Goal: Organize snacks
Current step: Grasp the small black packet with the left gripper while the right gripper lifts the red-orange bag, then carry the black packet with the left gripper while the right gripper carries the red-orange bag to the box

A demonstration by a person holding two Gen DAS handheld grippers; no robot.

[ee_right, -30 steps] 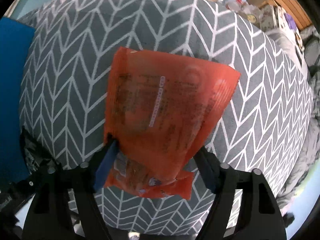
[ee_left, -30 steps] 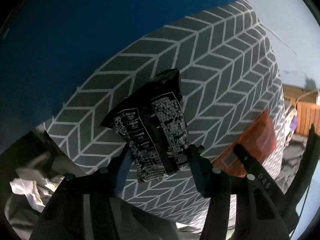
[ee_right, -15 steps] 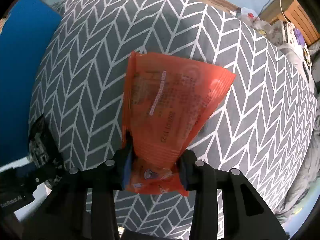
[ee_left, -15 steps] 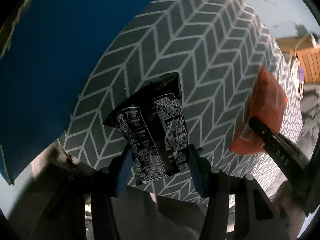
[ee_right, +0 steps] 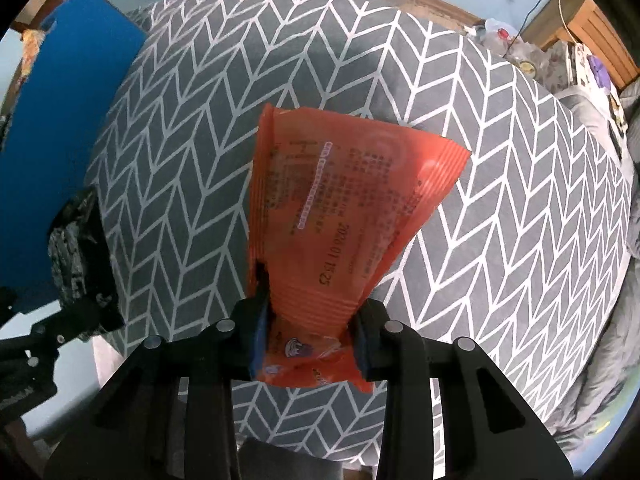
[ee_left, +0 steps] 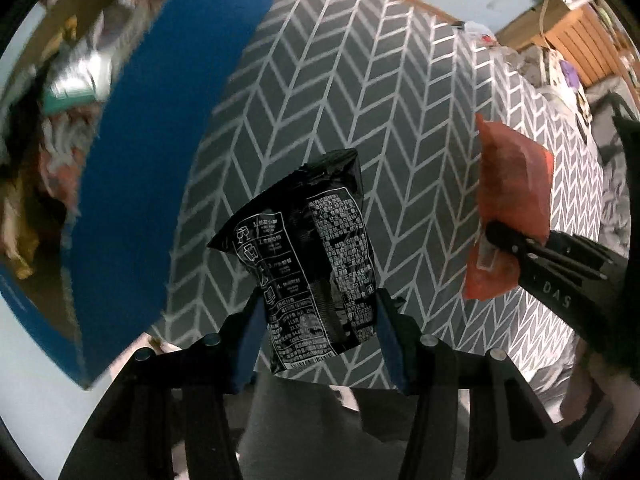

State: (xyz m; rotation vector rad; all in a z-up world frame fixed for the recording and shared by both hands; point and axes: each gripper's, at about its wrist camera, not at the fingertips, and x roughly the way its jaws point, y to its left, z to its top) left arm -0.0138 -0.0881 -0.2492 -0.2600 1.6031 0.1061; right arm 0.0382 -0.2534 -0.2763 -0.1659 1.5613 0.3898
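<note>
My left gripper [ee_left: 318, 328] is shut on a black snack packet [ee_left: 308, 264] with white print and holds it above the grey chevron-patterned surface [ee_left: 360, 80]. My right gripper [ee_right: 308, 332] is shut on an orange snack packet [ee_right: 336, 216], also held above that surface [ee_right: 500, 240]. In the left wrist view the orange packet [ee_left: 512, 200] and the right gripper [ee_left: 520, 240] are at the right. In the right wrist view the black packet [ee_right: 76, 248] in the left gripper is at the left edge.
A blue box [ee_left: 160, 120] stands at the left, with several blurred snack packs [ee_left: 60, 100] inside. It shows in the right wrist view [ee_right: 60, 120] too. Wooden furniture [ee_left: 572, 36] and clutter [ee_right: 560, 60] lie beyond the far right. A cable runs along the back wall.
Both grippers have lifted with their packets. The left view has swung so the blue box's inside now shows. The right gripper closed tighter on the orange packet's lower end.
</note>
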